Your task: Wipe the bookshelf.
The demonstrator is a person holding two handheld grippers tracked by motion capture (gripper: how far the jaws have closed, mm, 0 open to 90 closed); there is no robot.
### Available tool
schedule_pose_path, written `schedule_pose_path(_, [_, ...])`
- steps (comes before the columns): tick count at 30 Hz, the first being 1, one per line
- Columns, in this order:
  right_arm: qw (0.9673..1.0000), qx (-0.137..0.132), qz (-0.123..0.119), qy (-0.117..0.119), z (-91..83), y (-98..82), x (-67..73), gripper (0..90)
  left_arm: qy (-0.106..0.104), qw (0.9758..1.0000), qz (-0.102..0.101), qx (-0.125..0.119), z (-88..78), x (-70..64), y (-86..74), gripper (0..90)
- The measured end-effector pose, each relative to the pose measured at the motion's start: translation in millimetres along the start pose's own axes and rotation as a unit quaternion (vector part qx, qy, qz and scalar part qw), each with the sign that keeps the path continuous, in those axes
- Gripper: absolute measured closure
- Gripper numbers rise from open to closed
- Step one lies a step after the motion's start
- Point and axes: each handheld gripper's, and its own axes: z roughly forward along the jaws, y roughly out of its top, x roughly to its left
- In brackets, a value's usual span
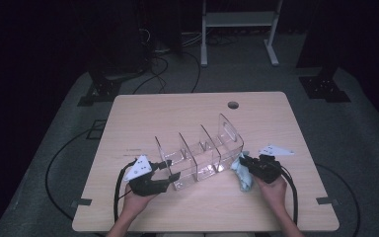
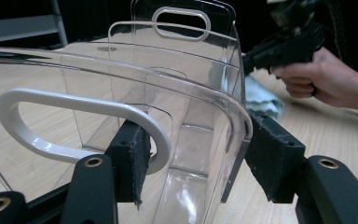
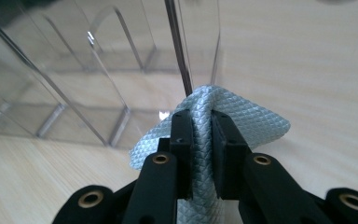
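Dark floor and cable runs surround a pale wooden table (image 1: 143, 106), on which a clear plastic organizer (image 1: 200, 155) with several dividers stands near the middle, a little toward the person's edge. The left gripper (image 1: 170, 169) clamps the organizer's near end wall, one pad inside and one outside. The right gripper (image 1: 243, 160) is clenched on a bunched light blue cloth (image 1: 243, 177), which it presses against the organizer's corner on the right-hand side.

Wiping could go wrong, I judge, if the cloth pushes harder than the left grip resists: the light organizer might skid or tip toward the table's far edge, or the smooth wall slide out of the pads.

From the left gripper view come a white looped handle (image 2: 65, 123) just beside the inner pad and a slot in the tall end panel. From the right gripper view comes the cloth's diamond weave (image 3: 242, 119) touching a divider edge.
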Motion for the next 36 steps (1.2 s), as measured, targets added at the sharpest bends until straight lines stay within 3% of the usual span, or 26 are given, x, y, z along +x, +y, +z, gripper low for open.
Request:
schedule_pose_path(3, [0.9997,0.021,0.010,0.003,7.1,-5.5,-4.0,79.6,0.003,1.0000,0.000,0.001,0.7,-0.8,0.2,42.4])
schedule_pose_path(5, [0.9998,0.017,0.010,0.002,5.4,-3.5,-3.7,79.6,0.003,1.0000,0.001,0.000,1.0,-1.0,0.2,42.5])
schedule_pose_path(7, [0.9999,-0.015,0.005,-0.003,-4.0,5.3,1.2,79.7,0.004,1.0000,0.001,0.001,1.7,-1.2,0.4,42.6])
schedule_pose_path(9, [0.9999,-0.015,0.002,-0.007,-2.7,4.5,1.9,79.7,0.003,1.0000,-0.002,0.001,2.5,-1.2,0.7,42.5])
schedule_pose_path(14, [0.9997,0.020,0.012,-0.003,8.4,-4.2,-4.4,79.7,0.004,1.0000,-0.001,0.002,3.0,-1.4,0.7,42.5])
schedule_pose_path(16, [0.9999,0.006,0.012,-0.004,4.3,-1.4,-2.8,79.7,0.004,1.0000,-0.001,0.003,3.2,-1.6,0.8,42.5])
schedule_pose_path(17, [0.9998,-0.016,-0.003,-0.010,-2.4,4.1,1.4,79.7,0.005,1.0000,-0.001,0.001,3.7,-1.5,0.8,42.5])
schedule_pose_path(20, [0.9997,-0.020,-0.008,-0.014,-3.5,5.3,3.5,79.7,0.007,1.0000,-0.002,0.002,4.3,-2.3,1.0,42.4])
schedule_pose_path(23, [0.9998,0.013,0.008,-0.011,6.6,-3.8,-1.5,79.7,0.012,0.9999,-0.004,0.002,5.8,-3.2,1.6,41.9])
schedule_pose_path(24, [0.9998,0.013,0.008,-0.011,6.6,-3.8,-1.5,79.7,0.012,0.9999,-0.004,0.002,5.8,-3.2,1.6,41.8])
schedule_pose_path(30, [0.9996,-0.026,0.009,0.010,-10.4,2.8,6.5,79.7,0.018,0.9998,-0.004,0.002,10.4,-2.4,3.0,42.2])
schedule_pose_path(34, [0.9969,-0.068,-0.028,0.028,-26.9,17.3,32.4,79.8,0.022,0.9997,-0.006,0.005,14.6,-3.9,4.5,43.1])
schedule_pose_path(35, [0.9969,-0.068,-0.028,0.028,-26.9,17.3,32.4,79.8,0.021,0.9998,-0.007,0.004,15.4,-4.3,4.4,43.1])
schedule_pose_path(36, [0.9946,-0.086,-0.041,0.041,-30.9,24.8,43.0,79.7,0.017,0.9998,-0.006,0.004,16.3,-5.0,4.4,43.5])
